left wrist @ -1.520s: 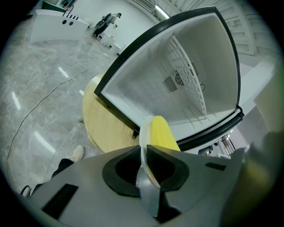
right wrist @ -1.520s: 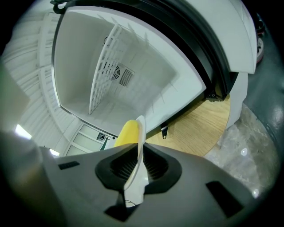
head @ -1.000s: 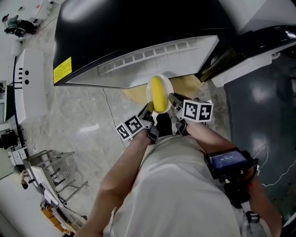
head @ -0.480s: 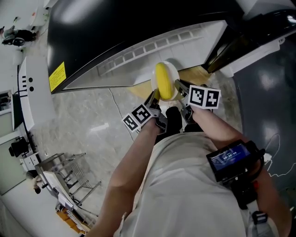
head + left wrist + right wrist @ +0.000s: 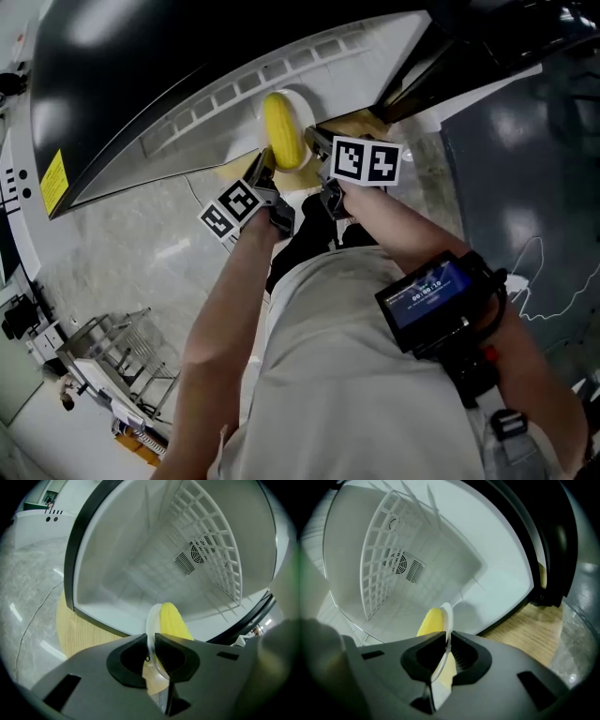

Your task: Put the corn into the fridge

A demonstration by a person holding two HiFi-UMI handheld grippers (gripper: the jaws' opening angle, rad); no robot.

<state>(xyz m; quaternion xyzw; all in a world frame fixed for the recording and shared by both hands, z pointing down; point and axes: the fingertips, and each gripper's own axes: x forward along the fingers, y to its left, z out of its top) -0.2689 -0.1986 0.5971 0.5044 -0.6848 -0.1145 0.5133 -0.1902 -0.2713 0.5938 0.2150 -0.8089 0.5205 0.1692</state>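
since the left gripper [image 5: 152,651] and right gripper [image 5: 446,653] each clamp a rim of the plate [image 5: 151,620] bearing the corn [image 5: 282,131] at the fridge [image 5: 117,559] mouth, keep it level and push both in together.

left gripper [image 5: 151,641]: grey shell, black ribbed pads | right gripper [image 5: 446,641]: same grey/black | left marker cube [image 5: 230,208], right marker cube [image 5: 366,161]: black squares on white | shirt [image 5: 356,394]: pale, forearms bare | right forearm: black strapped unit [image 5: 441,309], lit blue screen
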